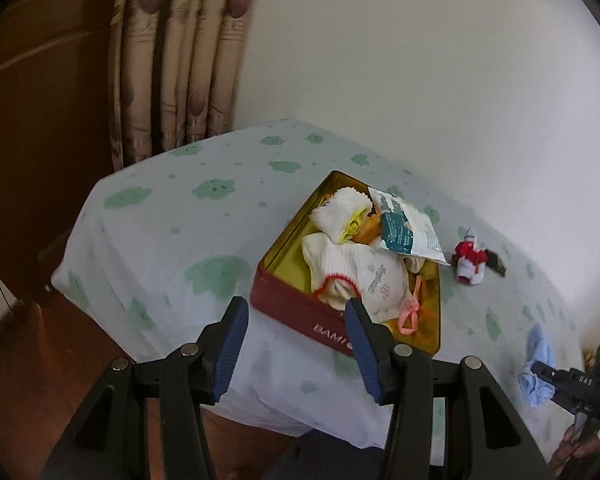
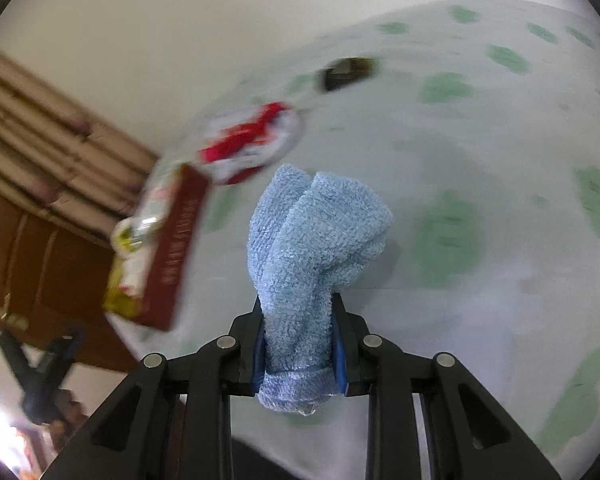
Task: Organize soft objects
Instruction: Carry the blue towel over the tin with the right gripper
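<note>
A red tin box (image 1: 300, 312) with a gold inside stands on the bed and holds white socks (image 1: 352, 268), a white fluffy item (image 1: 342, 210) and a plastic packet (image 1: 406, 230). My left gripper (image 1: 298, 326) is open and empty, just in front of the box's near wall. My right gripper (image 2: 298, 312) is shut on a light blue fluffy sock (image 2: 312, 240) and holds it above the sheet; it also shows at the right of the left wrist view (image 1: 538, 368). A red and white sock (image 1: 470, 260) lies right of the box, blurred in the right wrist view (image 2: 252, 142).
The bed has a pale sheet with green cloud prints (image 1: 204, 216). A small dark object (image 1: 496, 262) lies beside the red and white sock. A curtain (image 1: 180, 60) and a brown wooden door (image 1: 40, 80) stand behind the bed's far left corner. A white wall runs along the bed.
</note>
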`<state>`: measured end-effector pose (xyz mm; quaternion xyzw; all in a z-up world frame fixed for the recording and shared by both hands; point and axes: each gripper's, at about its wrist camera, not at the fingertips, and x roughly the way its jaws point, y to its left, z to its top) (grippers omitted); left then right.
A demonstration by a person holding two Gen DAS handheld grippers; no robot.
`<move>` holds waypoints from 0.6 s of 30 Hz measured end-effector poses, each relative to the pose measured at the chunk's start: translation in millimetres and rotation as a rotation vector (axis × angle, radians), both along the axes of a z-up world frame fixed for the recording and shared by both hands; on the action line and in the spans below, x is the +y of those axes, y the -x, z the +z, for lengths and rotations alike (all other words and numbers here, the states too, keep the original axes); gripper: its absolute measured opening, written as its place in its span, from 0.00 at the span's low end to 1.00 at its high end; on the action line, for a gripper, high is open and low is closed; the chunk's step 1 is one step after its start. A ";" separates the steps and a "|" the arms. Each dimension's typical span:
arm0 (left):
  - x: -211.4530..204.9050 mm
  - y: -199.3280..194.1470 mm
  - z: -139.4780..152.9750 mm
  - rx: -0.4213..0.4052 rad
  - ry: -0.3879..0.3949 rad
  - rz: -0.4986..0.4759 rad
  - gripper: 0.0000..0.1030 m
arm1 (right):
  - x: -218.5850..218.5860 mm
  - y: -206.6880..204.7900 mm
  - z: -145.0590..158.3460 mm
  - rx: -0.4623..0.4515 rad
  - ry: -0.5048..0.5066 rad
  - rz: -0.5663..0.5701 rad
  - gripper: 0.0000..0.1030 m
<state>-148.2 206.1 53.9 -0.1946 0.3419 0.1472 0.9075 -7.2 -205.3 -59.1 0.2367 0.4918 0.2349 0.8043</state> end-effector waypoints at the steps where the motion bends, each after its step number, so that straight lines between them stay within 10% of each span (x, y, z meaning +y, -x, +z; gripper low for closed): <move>1: -0.3 2.2 -2.1 -0.006 -0.004 0.001 0.50 | 12.6 -0.9 7.3 -0.012 -0.005 0.031 0.23; 18: -5.0 -12.0 -18.4 0.090 -0.063 -0.057 0.50 | 243.5 -24.6 63.5 -0.217 0.092 0.482 0.23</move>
